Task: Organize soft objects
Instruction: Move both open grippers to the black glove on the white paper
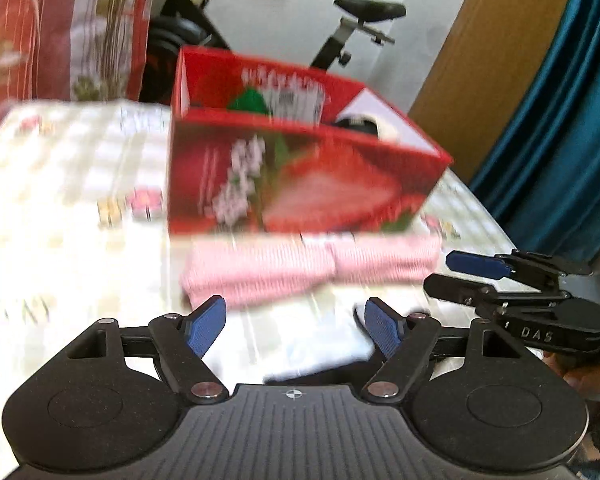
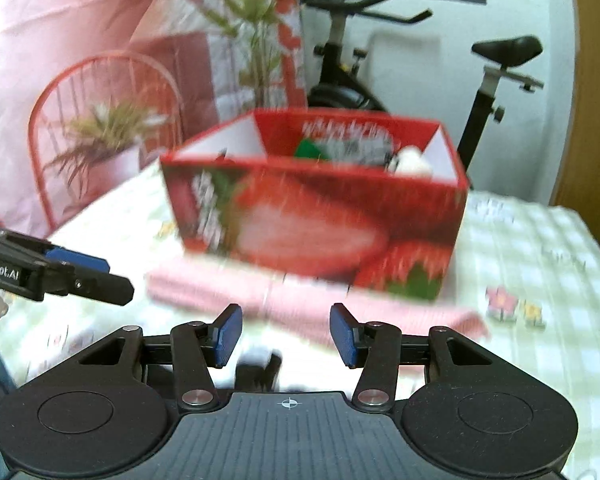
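box (image 1: pixel 300 184) — red — behind pink cloth (image 1: pixel 300 268), exercise bike (image 1: pixel 356 28) beyond

Pink knit cloth (image 1: pixel 300 272), folded, flat on table, touching red box (image 1: pixel 300 176) front.

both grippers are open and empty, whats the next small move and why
Probably ease the left gripper forward and down onto the near edge of the pink cloth. It lies folded on the checked tablecloth in front of the red strawberry box, just beyond the open blue fingertips, and nothing is held yet.
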Motion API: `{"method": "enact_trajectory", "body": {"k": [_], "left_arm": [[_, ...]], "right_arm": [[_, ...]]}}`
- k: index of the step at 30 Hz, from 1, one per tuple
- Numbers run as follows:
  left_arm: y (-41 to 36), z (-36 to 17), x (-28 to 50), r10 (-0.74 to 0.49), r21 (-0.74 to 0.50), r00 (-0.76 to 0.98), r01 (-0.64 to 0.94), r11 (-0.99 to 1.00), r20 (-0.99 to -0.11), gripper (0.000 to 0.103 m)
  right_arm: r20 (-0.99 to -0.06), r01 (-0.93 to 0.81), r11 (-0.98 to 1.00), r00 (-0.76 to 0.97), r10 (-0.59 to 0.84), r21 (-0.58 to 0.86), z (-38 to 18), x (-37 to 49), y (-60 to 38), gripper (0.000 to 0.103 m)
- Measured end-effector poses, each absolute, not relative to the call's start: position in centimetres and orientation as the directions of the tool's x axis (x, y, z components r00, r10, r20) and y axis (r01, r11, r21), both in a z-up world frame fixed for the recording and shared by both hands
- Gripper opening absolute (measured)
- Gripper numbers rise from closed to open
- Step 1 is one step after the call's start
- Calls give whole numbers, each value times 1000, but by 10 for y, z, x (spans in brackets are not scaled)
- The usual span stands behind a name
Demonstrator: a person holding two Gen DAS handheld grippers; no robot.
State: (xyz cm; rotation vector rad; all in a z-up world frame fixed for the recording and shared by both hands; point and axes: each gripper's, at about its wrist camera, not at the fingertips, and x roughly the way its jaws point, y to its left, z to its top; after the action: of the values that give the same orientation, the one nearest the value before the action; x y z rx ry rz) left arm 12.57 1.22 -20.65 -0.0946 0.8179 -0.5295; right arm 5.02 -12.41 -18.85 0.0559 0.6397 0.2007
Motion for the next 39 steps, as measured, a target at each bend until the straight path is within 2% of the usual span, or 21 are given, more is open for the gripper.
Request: {"method": "enact_trajectory", "body": {"k": [1,4,5,10,12,13,17,20,23,25,30,32,39], "left_arm": [[12,-212,123,-491,-293,552,410,864,-675,76],[8,-224,115,-501,-307,526,414,857,-687,60],[6,-227,113,-505,-309,515,420,853,-693,58],[-1,-241,110,-504,-297,496,438,848,-707,58],[-2,-247,110,-495,-282,498,442,851,-712,56],[-2,-250,110,-488,-279,495,438,855,-719,52],[5,-262,114,-501,-331,477,397,856,-723,50],[9,-267,115,-510,-358,466,379,854,-723,50],[10,-269,116,-509,-358,468,377,854,-723,50],[11,-269,116,-510,-361,469,374,854,-722,50],[12,-265,113,-515,-375,474,361,854,-715,47],[14,-262,112,-528,-390,473,363,846,-706,44],[15,-261,108,-544,-409,462,365,837,-700,44]], "right_arm": [[-598,-171,979,775,205,114,-193,46,-123,47],[-612,-170,975,760,220,140,-200,36,-120,51],[-614,-174,974,756,227,146,-202,35,-120,52],[-629,-181,973,742,232,145,-209,44,-116,53],[-648,-184,971,723,239,152,-216,51,-115,53],[-657,-182,970,714,242,159,-219,54,-114,54],[-676,-125,975,704,219,185,-230,60,-124,54],[-687,-49,980,707,169,191,-236,61,-141,52],[-705,39,984,702,98,175,-241,59,-157,41],[-701,62,977,706,101,203,-240,54,-165,41],[-633,-8,963,752,183,270,-226,35,-166,42],[-618,-54,959,754,221,277,-219,32,-159,46],[-653,-157,958,705,279,240,-220,31,-135,53]]}}
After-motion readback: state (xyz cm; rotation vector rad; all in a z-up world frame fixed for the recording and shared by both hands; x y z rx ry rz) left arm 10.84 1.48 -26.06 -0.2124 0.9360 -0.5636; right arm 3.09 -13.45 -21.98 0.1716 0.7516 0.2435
